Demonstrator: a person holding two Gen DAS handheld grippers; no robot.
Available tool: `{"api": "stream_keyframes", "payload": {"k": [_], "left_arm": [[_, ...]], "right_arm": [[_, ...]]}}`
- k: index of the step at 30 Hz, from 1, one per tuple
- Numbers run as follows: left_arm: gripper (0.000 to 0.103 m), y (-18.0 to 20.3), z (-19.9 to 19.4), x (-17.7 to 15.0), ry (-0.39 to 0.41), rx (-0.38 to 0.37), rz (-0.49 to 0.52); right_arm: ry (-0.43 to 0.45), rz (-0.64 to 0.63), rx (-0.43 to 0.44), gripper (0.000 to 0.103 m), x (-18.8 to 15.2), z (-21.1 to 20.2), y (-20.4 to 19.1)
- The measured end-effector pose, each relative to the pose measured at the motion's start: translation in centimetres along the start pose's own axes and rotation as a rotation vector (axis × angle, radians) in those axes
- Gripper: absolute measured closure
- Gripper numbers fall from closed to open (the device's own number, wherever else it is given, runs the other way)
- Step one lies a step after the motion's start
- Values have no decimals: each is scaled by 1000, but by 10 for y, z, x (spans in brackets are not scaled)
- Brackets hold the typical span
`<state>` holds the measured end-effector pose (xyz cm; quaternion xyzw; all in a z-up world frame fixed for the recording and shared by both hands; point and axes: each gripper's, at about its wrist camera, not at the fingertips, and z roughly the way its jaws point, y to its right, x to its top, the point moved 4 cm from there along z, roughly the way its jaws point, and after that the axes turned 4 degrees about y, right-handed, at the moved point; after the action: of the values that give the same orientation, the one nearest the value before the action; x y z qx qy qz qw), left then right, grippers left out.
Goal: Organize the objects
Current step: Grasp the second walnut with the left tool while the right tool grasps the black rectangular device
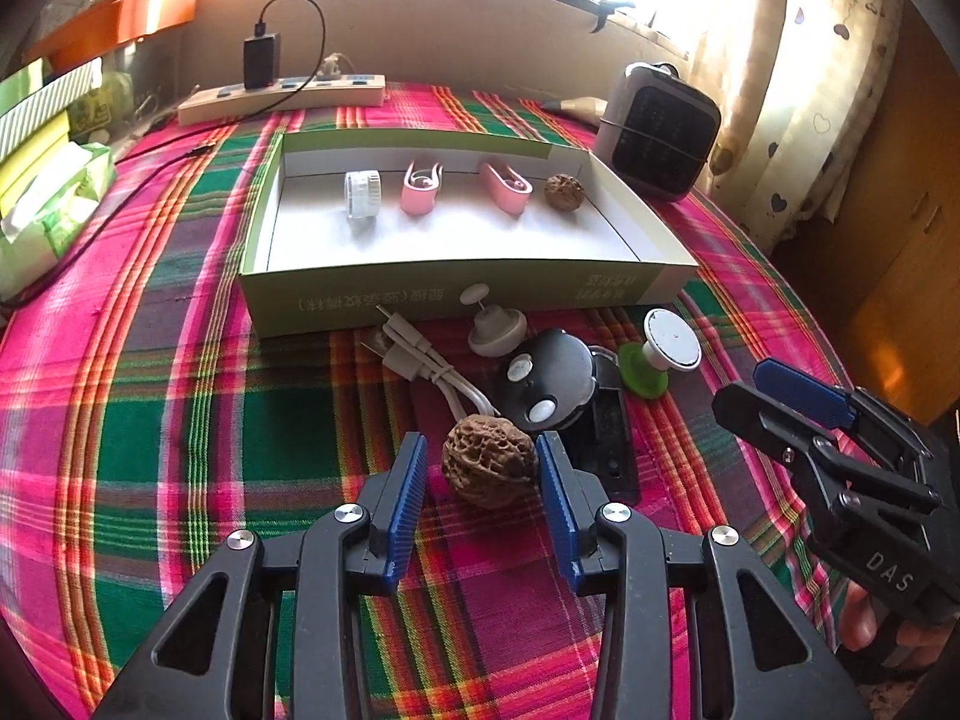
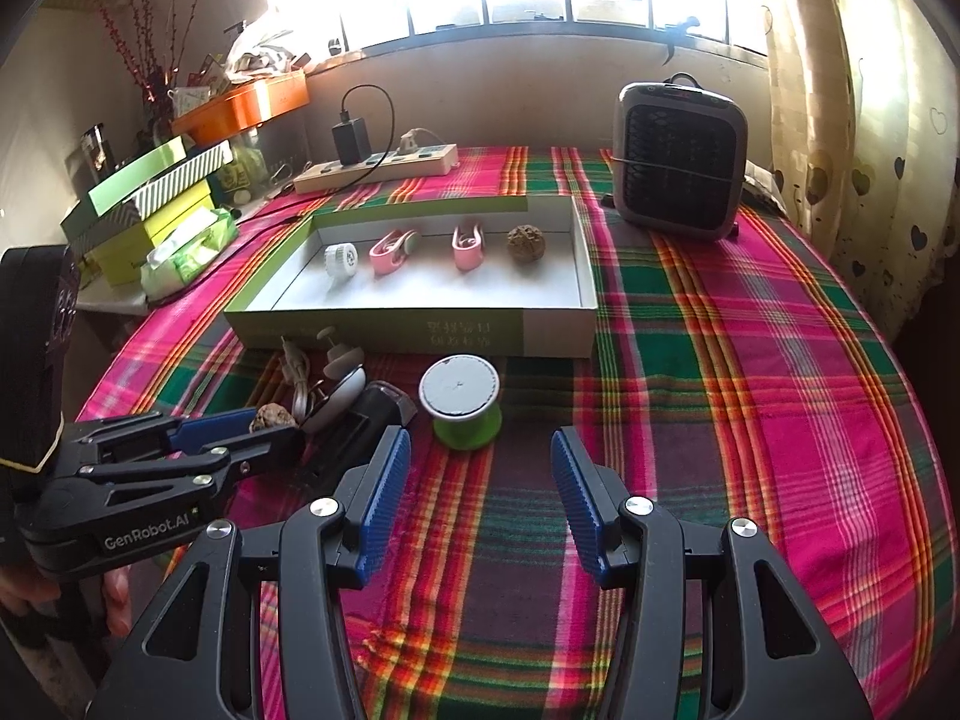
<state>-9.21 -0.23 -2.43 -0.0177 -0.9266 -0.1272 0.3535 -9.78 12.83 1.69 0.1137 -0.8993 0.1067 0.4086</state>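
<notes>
A brown walnut lies on the plaid cloth between the fingers of my left gripper. A small gap shows on the walnut's left side, so the pads are not pressing and the gripper is open. My right gripper stands open over bare cloth, with a green-based spool just ahead of it. In the left wrist view the right gripper hovers at the right. The open box holds a white roll, two pink clips and another walnut.
In front of the box lie a white cable, a white knob, a black round gadget and a black flat piece. A heater, a power strip and stacked boxes line the far edges.
</notes>
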Motion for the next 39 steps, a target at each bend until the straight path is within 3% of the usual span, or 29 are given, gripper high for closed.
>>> {"api": "stream_keyframes", "payload": {"k": [2,22,39], "left_arm": [[73,-3,0,1,3,13,-4],[73,-44,-15,-2,25,64,-31],[73,-44,-15,-3,22,47,-7]], "right_arm": [[-6,-2,9,52,-1,0,-3],[-83,-30,86,53,-8,23,-53],[-129,-58,-22,53,-7,46,-56]]}}
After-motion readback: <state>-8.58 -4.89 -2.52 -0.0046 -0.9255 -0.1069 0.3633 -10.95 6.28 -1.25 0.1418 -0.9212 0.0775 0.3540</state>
